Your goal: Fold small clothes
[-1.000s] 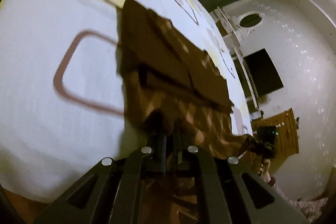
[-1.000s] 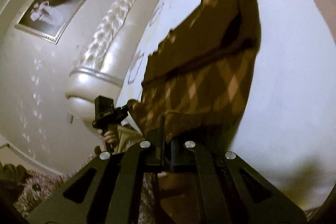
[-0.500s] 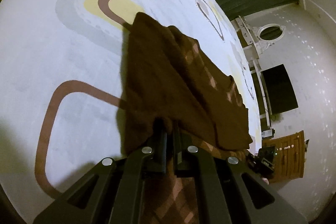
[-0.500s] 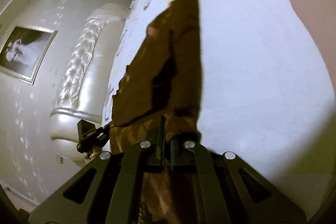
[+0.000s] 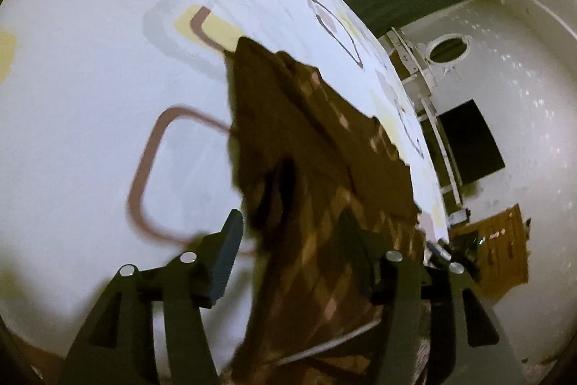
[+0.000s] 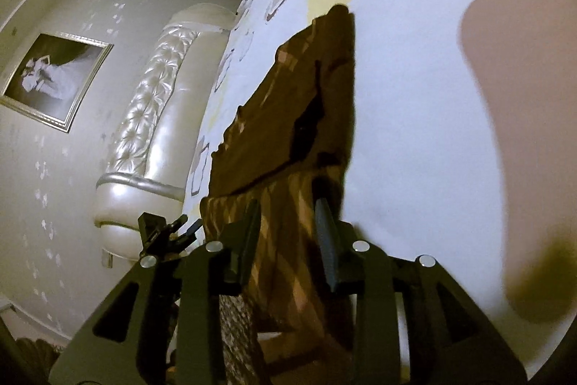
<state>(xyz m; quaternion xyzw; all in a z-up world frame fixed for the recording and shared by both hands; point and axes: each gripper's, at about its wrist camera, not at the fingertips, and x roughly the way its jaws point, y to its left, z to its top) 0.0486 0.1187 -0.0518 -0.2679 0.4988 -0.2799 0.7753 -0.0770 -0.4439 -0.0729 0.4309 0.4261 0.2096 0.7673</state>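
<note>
A small brown garment with a tan diamond pattern (image 5: pixel 317 147) lies folded on the white bed cover (image 5: pixel 90 96); its near part hangs over the bed's edge. My left gripper (image 5: pixel 288 233) is open, fingers either side of the garment's near edge. In the right wrist view the same garment (image 6: pixel 288 118) lies ahead. My right gripper (image 6: pixel 288 215) is open, its fingers straddling the near edge of the cloth. The left gripper also shows in the right wrist view (image 6: pixel 166 230).
The bed cover has brown, yellow and grey rounded shapes (image 5: pixel 151 175). A padded silver headboard (image 6: pixel 144 118) and a framed picture (image 6: pixel 54 78) are on the left. A white shelf frame (image 5: pixel 429 89), dark screen (image 5: pixel 468 139) and wooden cabinet (image 5: pixel 494 248) stand right.
Both grippers were shut on the garment's near edge and carried it forward over itself. Now both have opened and let go, and pulled back a little.
</note>
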